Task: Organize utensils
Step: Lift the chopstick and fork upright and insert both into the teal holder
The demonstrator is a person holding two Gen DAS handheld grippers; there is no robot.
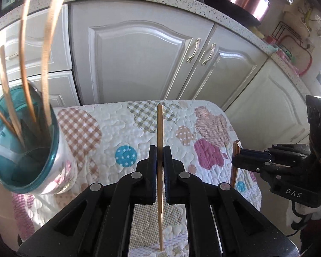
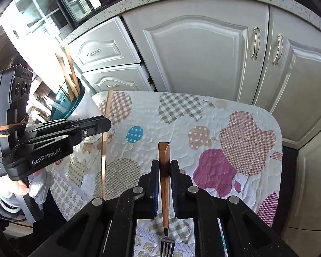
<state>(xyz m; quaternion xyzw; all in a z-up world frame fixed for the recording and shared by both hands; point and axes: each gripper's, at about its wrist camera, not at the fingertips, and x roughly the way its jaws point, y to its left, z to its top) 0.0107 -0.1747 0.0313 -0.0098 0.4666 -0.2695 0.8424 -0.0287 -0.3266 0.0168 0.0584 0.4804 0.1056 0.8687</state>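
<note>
Left wrist view: left gripper (image 1: 159, 162) jaws clamped on a wooden chopstick (image 1: 160, 128), frame centre, upright above the quilted worktop (image 1: 109, 141). Holder cup (image 1: 23, 150) with more sticks at left edge. Risk: thin stick pivots in the pads and misses the cup mouth. "DAS" reads on the other gripper.

Right wrist view: right gripper (image 2: 164, 171) jaws closed on a copper-handled fork (image 2: 164, 184), tines down, lower centre. Risk: the two grippers collide heading for the cup. "GenRobot.AI" at left.

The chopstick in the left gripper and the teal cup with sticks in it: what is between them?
Only bare patchwork quilt lies between the chopstick and the teal-rimmed cup, as the left wrist view shows.
</note>
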